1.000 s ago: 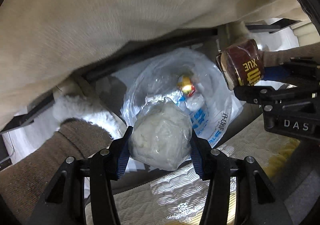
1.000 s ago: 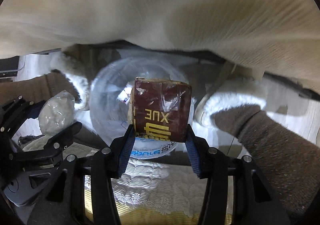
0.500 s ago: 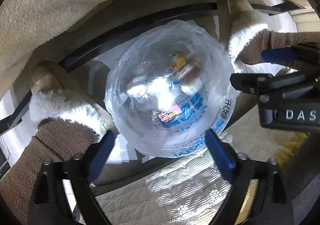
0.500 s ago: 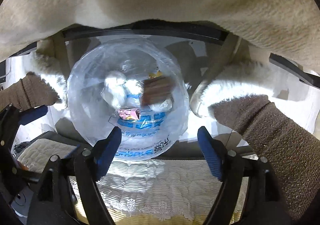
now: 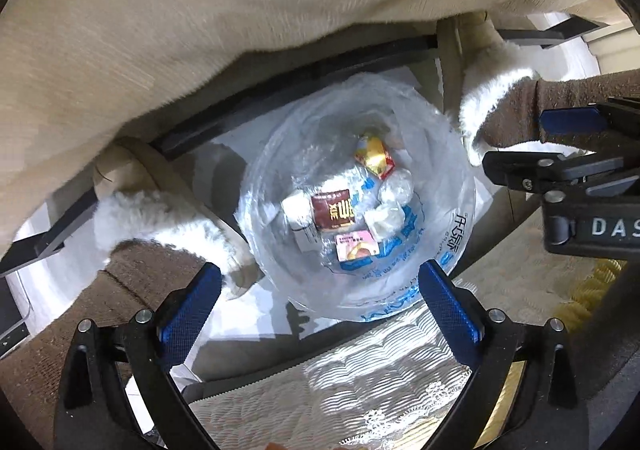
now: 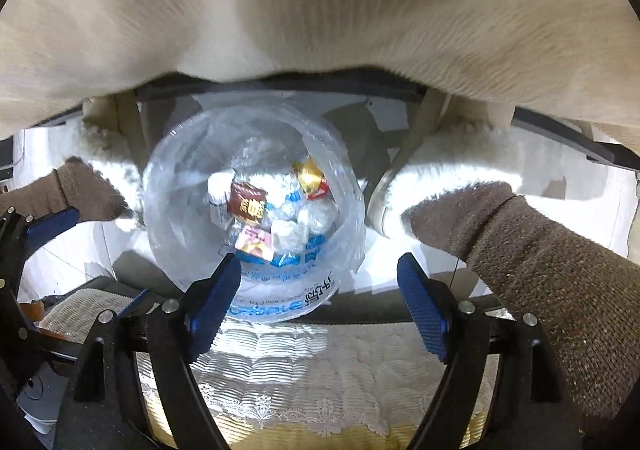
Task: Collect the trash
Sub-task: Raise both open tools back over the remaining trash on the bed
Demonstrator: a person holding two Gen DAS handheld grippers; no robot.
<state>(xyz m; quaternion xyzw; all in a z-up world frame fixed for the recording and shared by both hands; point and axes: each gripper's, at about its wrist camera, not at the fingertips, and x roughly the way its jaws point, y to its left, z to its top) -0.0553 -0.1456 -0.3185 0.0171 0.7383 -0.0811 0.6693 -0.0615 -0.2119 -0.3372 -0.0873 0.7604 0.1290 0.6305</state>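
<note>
Lined bin between slippered feet; both grippers spread, empty

Light's coming from above, hitting the clear plastic bag hard — glare's bouncing off its film in both views, washing out the rim. White floor is blowing out near the right edge of the right-wrist view. Lace cloth is shining silvery w/ hot streaks. Beige fabric up top is smearing, soft & blurred. Fisheye is bending everything at the edges; corners are going black. Bag's inside is staying sharp enough to read colours.
</note>
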